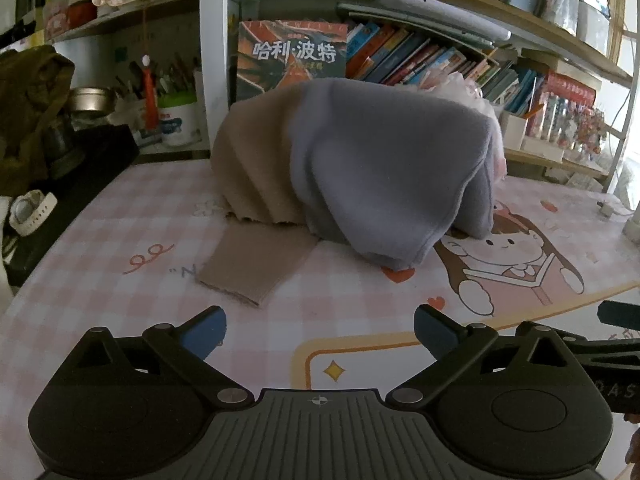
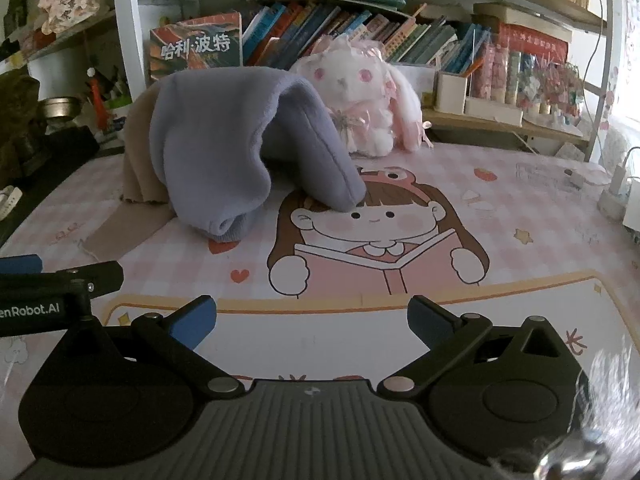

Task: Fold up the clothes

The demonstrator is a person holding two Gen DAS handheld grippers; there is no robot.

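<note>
Left tool (image 1: 320,332): blue-padded fingers spread wide with nothing between them, hovering over the near part of the bench, apart from the clothes.
Right tool (image 2: 312,322): fingers likewise wide apart and empty, above the printed yellow border of the mat; the left tool's black body shows at the left edge of the right wrist view.
Clothes: a lavender-grey fleece garment (image 1: 392,168) lies heaped over a beige garment (image 1: 248,168) at the far middle of the bench, unfolded; the fleece droops right and near, its hem touching the cartoon girl's hair.
Beige cuff (image 1: 244,268): a flat ribbed end lies on the mat, nearer than the heap, to its left.
Bench mat (image 2: 540,216): pink check cover with a cartoon girl (image 2: 376,236) reading a book, hearts and stars.
Plush rabbit (image 2: 360,108): white and pink, sitting just behind the fleece at the far side.
Writing, book (image 1: 292,56): a large cover on the shelf behind the heap reads "哈利·波特".
Writing, tool body: "enRobot.AI" in white on the left tool, its start cut off by the picture's edge.
Writing, mat: the letter "N" after a quotation mark beside the cuff; the rest is covered.
Bookshelf (image 2: 360,24): a row of leaning books, spines too small to read.
Wristwatch (image 1: 32,212): white strap, at the far left edge.
</note>
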